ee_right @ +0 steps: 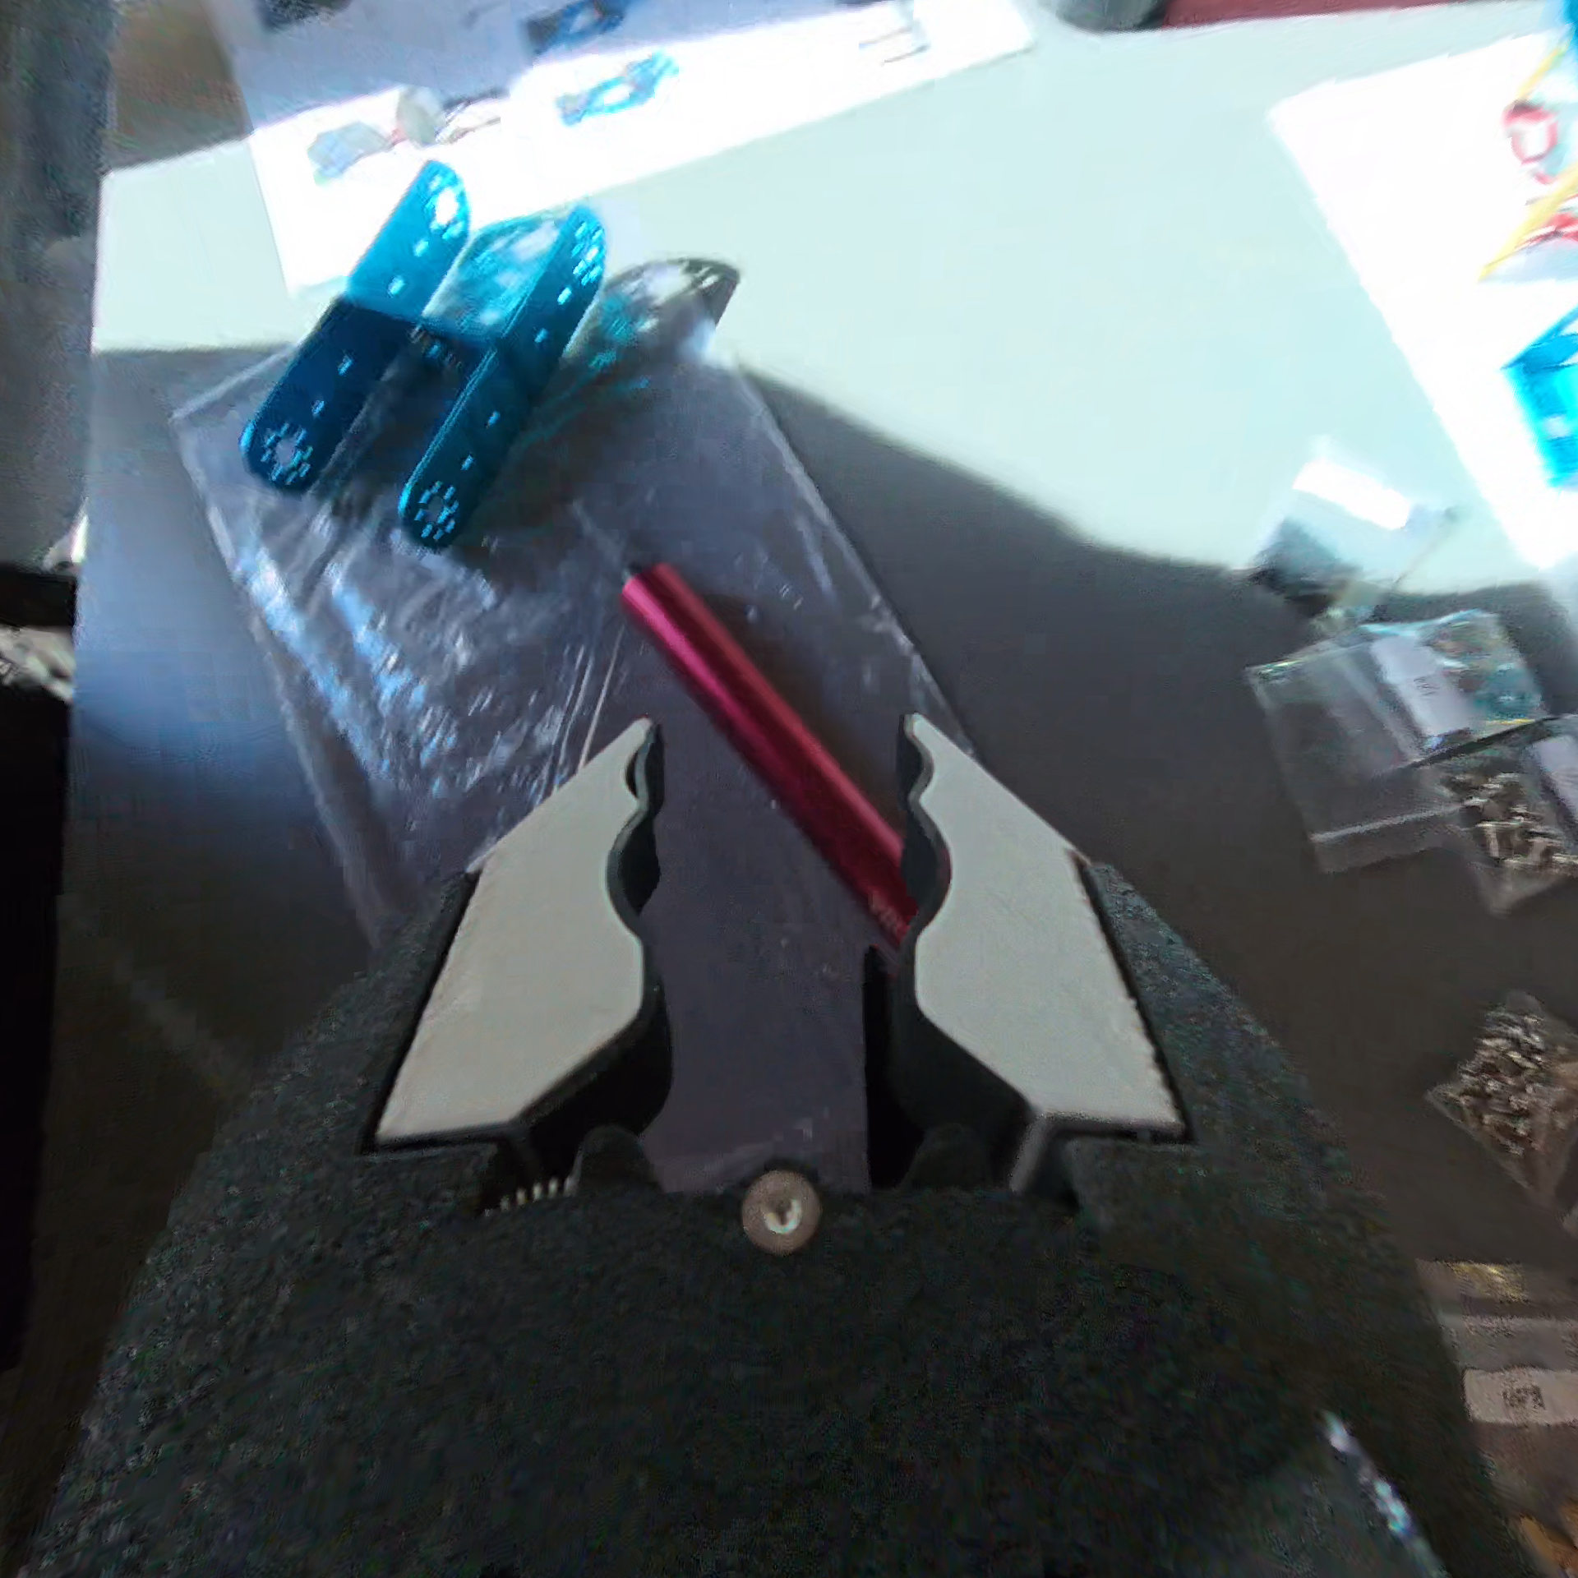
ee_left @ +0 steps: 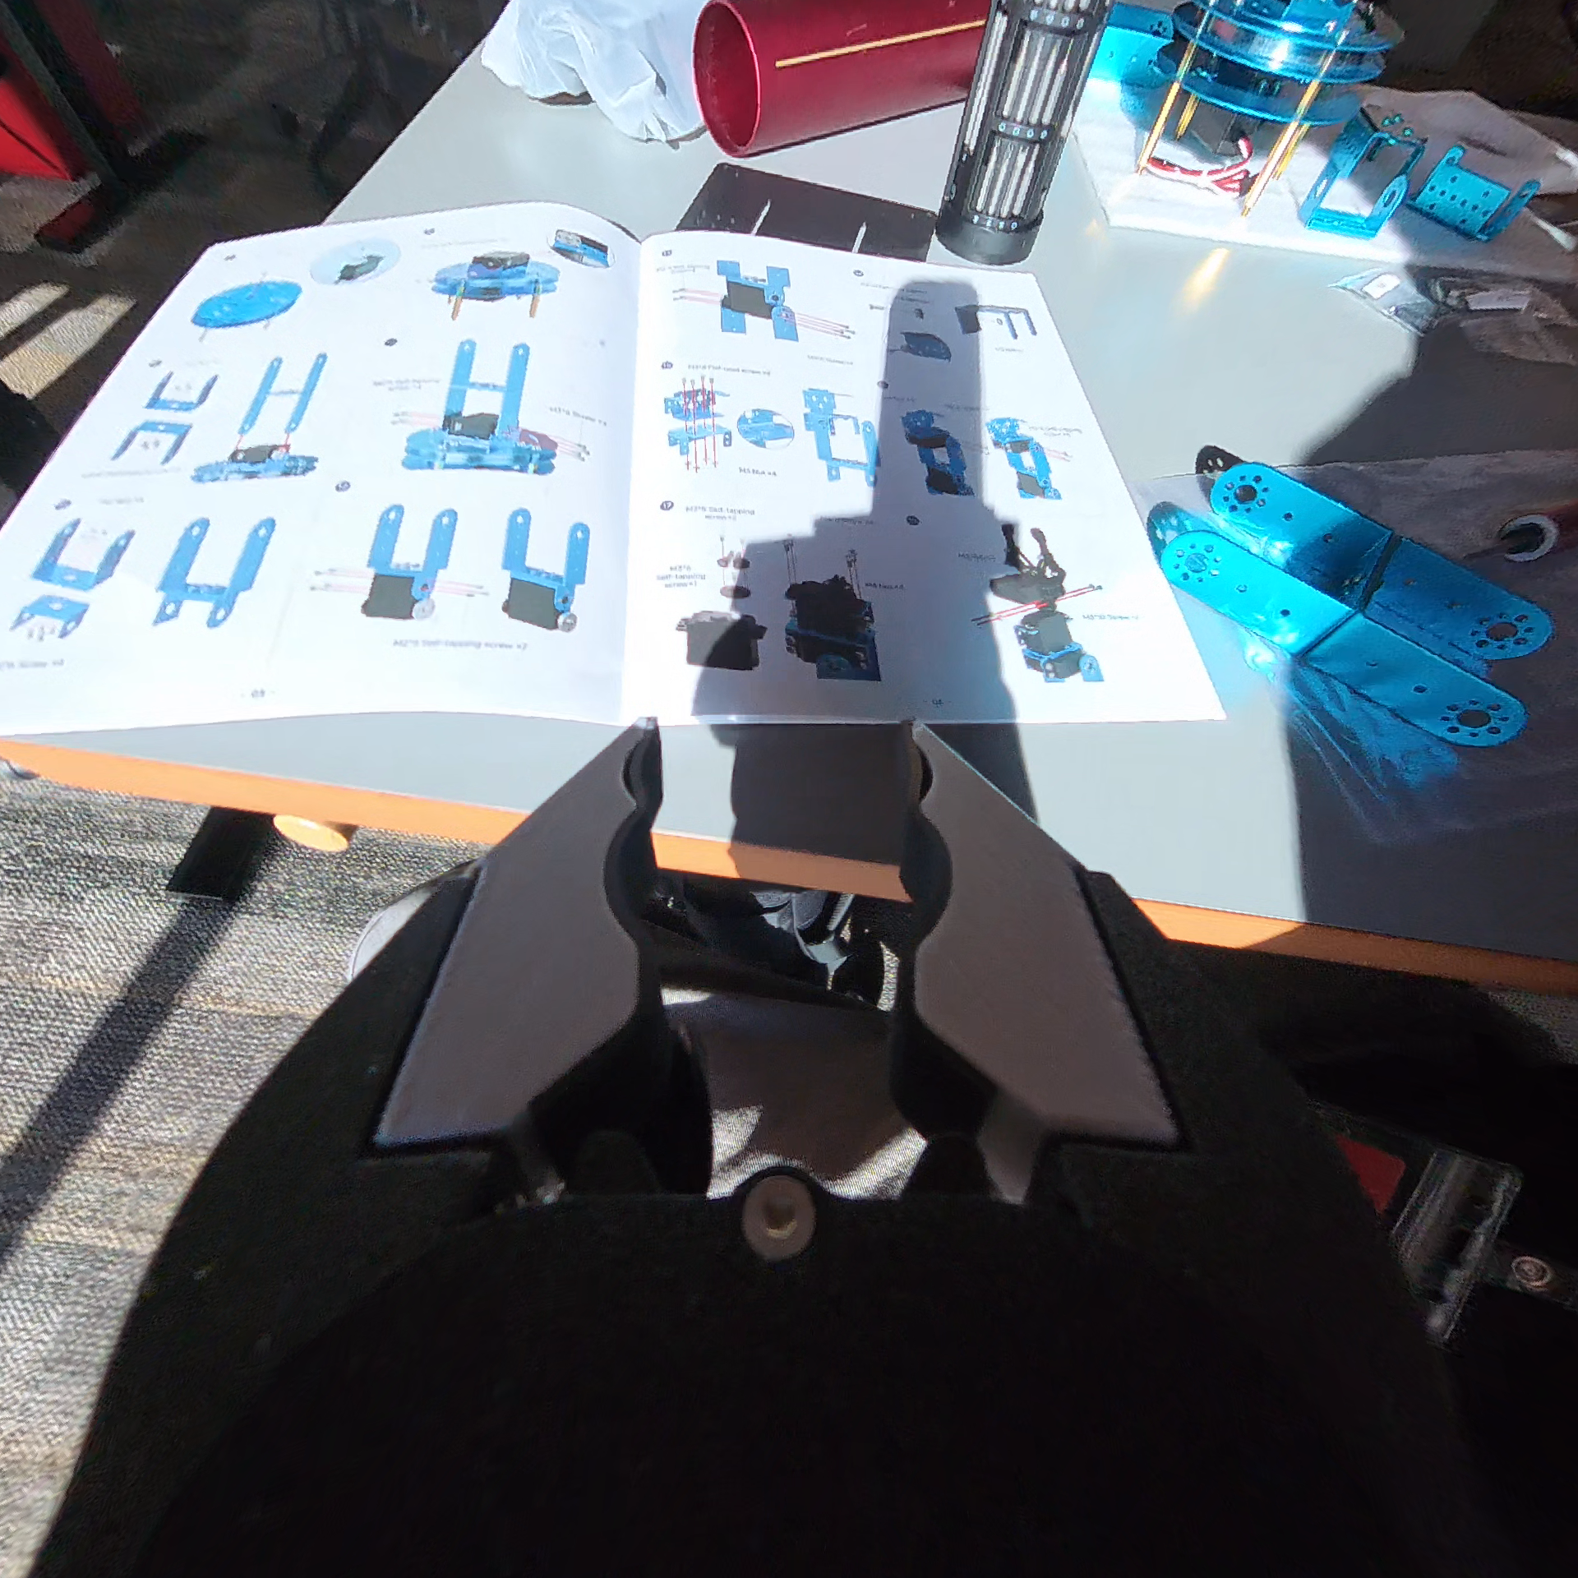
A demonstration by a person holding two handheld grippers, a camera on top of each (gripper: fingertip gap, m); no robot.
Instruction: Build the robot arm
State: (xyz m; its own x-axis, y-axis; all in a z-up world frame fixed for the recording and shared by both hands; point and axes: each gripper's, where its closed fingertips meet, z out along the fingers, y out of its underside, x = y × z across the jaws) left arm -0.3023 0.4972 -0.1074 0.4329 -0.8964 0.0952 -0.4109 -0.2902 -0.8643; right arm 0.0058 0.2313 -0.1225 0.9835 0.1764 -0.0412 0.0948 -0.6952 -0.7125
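My left gripper is open and empty, its tips at the near edge of an open instruction booklet that lies on the grey table. Blue metal brackets lie to its right. My right gripper is open above a clear plastic bag. A slim magenta metal rod lies on the bag and runs under the right finger; I cannot tell if they touch. The same blue brackets lie on the bag's far end.
A red tube, a black cage-like cylinder, white plastic wrap and a blue layered assembly stand at the back. Small bags of screws lie at the right. The table's orange front edge drops to carpet. My hands' fingertips stand some 40 cm from each other.
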